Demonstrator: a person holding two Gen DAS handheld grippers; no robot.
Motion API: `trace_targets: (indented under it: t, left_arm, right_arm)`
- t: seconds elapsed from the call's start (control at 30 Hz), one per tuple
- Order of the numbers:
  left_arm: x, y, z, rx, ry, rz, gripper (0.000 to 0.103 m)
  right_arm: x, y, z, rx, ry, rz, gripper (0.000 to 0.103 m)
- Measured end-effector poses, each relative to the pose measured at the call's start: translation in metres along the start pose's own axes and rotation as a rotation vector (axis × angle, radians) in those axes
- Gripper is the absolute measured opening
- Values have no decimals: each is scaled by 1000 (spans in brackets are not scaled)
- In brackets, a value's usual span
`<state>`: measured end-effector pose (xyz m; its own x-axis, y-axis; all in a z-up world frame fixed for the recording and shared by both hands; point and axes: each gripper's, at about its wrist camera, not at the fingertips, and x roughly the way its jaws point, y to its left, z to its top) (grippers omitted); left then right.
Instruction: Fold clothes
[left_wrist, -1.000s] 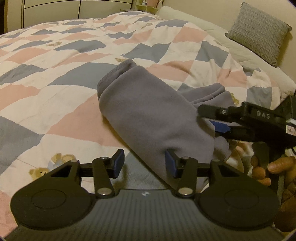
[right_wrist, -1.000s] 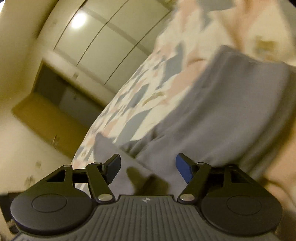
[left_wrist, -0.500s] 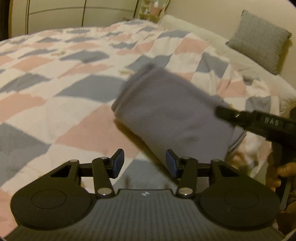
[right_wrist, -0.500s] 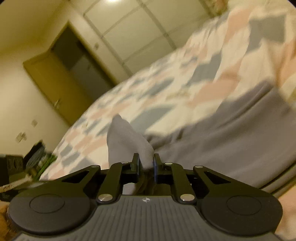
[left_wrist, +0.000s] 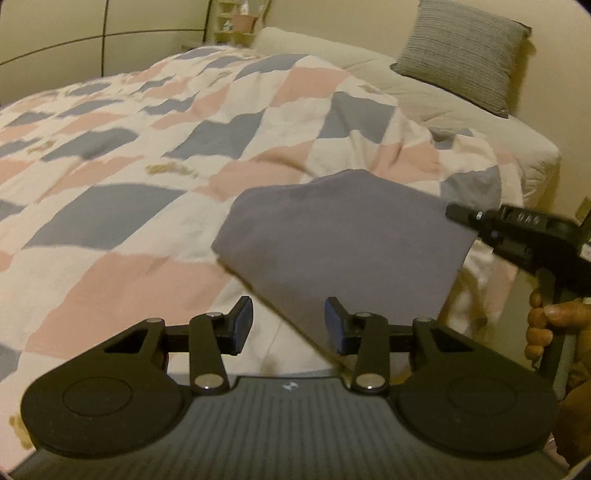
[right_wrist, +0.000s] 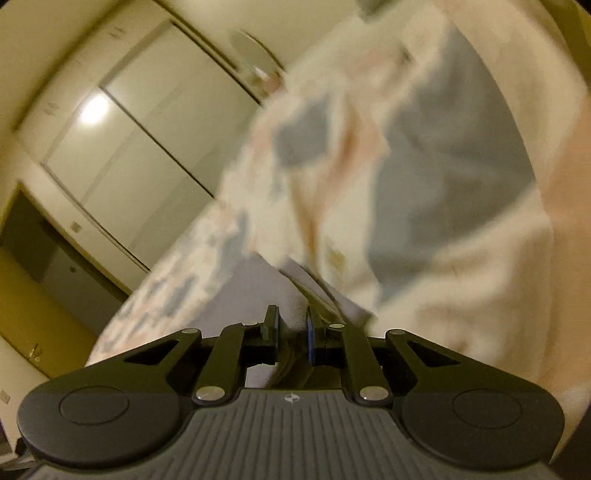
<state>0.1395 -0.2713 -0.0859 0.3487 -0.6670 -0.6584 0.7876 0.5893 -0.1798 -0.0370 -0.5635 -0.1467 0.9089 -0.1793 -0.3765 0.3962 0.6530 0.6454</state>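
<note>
The bed (left_wrist: 155, 192) with its patchwork quilt fills the space ahead of both grippers. The grey garment (left_wrist: 343, 240) lies on it in a folded slab, just ahead of the left gripper (left_wrist: 289, 325), whose fingers are apart with nothing between them. The cloth looks soft, light and floppy, so a hem or corner is the best place to pinch. The right gripper (right_wrist: 291, 328) is squeezed on a grey edge. A second ago it was apart, and the garment was longer.
</note>
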Motion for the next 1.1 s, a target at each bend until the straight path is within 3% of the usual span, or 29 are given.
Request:
trace_targets:
  t: [0.1, 0.17, 0.2, 0.23, 0.27, 0.33, 0.37, 0.47, 0.53, 0.6, 0.67, 0.8, 0.97, 1.1]
  left_arm:
    - [9, -3, 3, 9, 4, -5, 37]
    - [16, -5, 5, 15, 10, -8, 37]
    - [20, -7, 7, 23, 8, -10, 33]
    - [24, -8, 8, 32, 7, -11, 19]
    - [27, -9, 9, 40, 5, -12, 13]
    - [35, -12, 12, 58, 2, -15, 12]
    - [39, -13, 14, 66, 1, -16, 12]
    - [50, -17, 18, 92, -4, -20, 12]
    - [58, -20, 21, 109, -7, -23, 13]
    - [71, -21, 21, 115, 10, -15, 13]
    - [78, -20, 20, 112, 23, -11, 14]
    - [74, -21, 23, 97, 36, 9, 14]
    - [33, -31, 13, 88, -11, -27, 14]
    - [39, -42, -7, 100, 44, -65, 15]
  right_arm:
    - [-17, 18, 1, -71, -70, 2, 14]
    - [-12, 17, -1, -107, -65, -51, 14]
    - [-6, 12, -2, -110, -48, -83, 14]
    - [4, 3, -3, -88, -20, -107, 15]
    - [11, -7, -4, -57, 5, -128, 19]
    - [10, -16, -3, -13, 2, -143, 42]
    - [5, -15, -2, -10, -18, -149, 44]
    - [-15, -3, 0, -72, -100, -160, 45]
    - [-22, 8, -3, -138, -125, -120, 45]
    - [-13, 15, -9, -218, -98, -118, 45]
    - [9, 11, -17, -268, -27, -178, 45]
    - [27, -11, -16, -201, 16, -195, 43]
    - [-7, 11, -9, -208, -74, -174, 43]
    - [-34, 28, -16, -239, -109, -96, 43]
